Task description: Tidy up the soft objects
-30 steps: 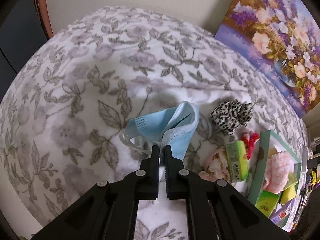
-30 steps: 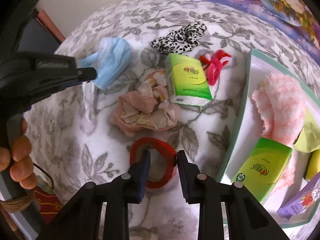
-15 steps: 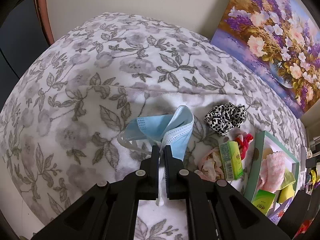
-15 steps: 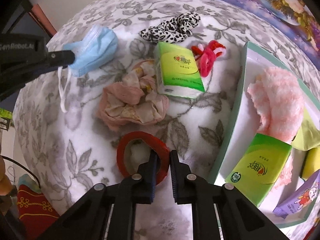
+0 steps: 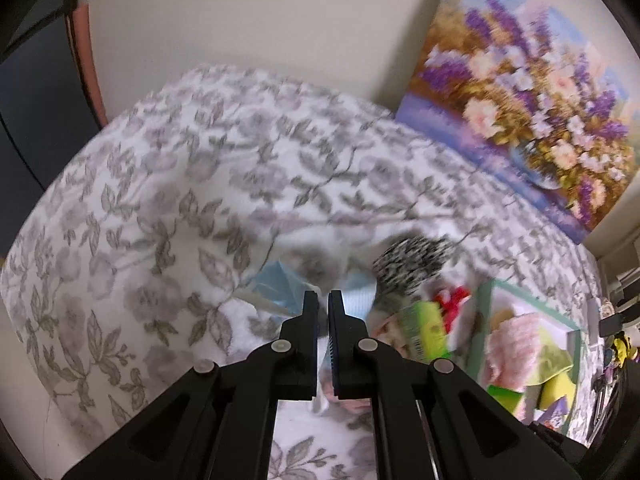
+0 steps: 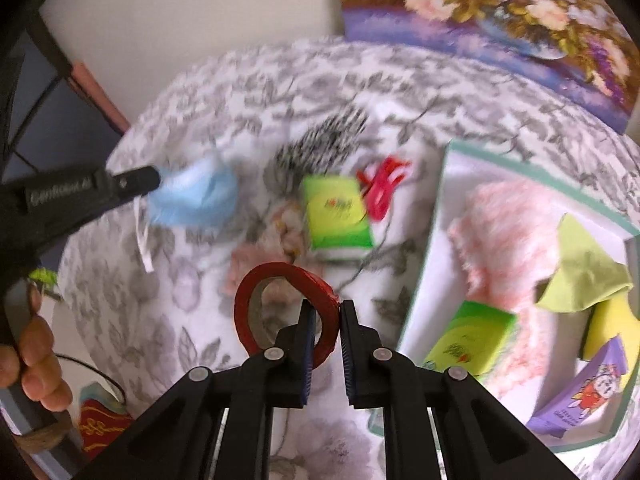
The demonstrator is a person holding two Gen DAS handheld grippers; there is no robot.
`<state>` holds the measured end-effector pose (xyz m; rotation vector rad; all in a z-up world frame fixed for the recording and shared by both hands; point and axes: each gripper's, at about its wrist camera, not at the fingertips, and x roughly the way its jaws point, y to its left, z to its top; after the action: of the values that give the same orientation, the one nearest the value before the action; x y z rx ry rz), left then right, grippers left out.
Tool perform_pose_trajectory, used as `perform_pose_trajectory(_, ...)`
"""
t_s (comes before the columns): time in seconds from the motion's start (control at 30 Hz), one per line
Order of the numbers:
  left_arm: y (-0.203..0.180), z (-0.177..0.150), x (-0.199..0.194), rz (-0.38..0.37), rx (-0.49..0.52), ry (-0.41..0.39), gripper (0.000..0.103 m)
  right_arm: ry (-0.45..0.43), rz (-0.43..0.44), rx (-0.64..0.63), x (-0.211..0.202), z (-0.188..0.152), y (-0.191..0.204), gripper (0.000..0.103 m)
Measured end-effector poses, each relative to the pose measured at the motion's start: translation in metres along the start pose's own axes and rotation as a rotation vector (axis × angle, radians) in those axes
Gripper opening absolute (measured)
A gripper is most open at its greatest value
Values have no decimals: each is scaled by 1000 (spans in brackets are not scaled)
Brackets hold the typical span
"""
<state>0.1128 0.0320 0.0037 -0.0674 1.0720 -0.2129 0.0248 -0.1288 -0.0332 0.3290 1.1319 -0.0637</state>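
My left gripper [image 5: 323, 298] is shut on a light blue face mask [image 5: 276, 286] and holds it off the floral blanket; the right wrist view shows the mask [image 6: 196, 196] hanging from the left gripper [image 6: 154, 178]. My right gripper [image 6: 324, 308] is shut on the rim of a red tape roll [image 6: 280, 308], lifted above the blanket. On the blanket lie a leopard-print scrunchie [image 6: 324, 140], a green tissue pack [image 6: 336, 216], a red hair tie [image 6: 384, 188] and a crumpled pink cloth [image 6: 256, 268].
A white box with a green rim [image 6: 434, 216] stands at the right, holding a pink fluffy cloth [image 6: 504, 240], a green tissue pack [image 6: 472, 340], yellow-green cloth and a purple packet. A flower painting [image 5: 528, 92] leans on the back wall. The blanket edge drops off at the left.
Both grippers have risen. The left lifted the mask off the blanket. The right closed on the red tape roll and raised it.
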Motion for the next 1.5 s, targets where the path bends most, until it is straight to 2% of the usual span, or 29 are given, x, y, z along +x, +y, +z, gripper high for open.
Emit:
perform_pose_trajectory(0.23, -27, 6, -38, -46, 59, -89, 5, -81, 13, 118, -30, 12, -37, 13)
perform_pose_trajectory(0.43, -50, 9, -57, -77, 102, -126, 5, -124, 5, 176, -49, 9, -64, 13)
perform_pose_trajectory(0.67, -91, 7, -68, -113, 198, -147, 5, -151, -10, 252, -60, 7, -96, 13)
perform_pose_trajectory(0.9, -82, 0, -22, -70, 170, -25, 5, -129, -34, 272, -55, 4, -108, 13)
perform_pose_trajectory(1.07, -72, -6, 0, -47, 150, 30, 5, -96, -49, 271, -44, 2, -110, 13)
perform_pose_trajectory(1.17, -69, -7, 10, -28, 132, 53, 13, -88, -49, 268, -42, 1, -110, 13)
perform_pose_trajectory(1.23, -69, -8, 15, -19, 131, 62, 39, -85, -47, 266, -41, 1, -109, 13)
perform_pose_trajectory(1.27, -69, -8, 17, -15, 130, 64, 43, -85, -46, 265, -41, 1, -109, 13)
perform_pose_trajectory(1.5, -76, -12, 31, 32, 143, 81, 49, -80, -41, 268, -40, 1, -109, 13)
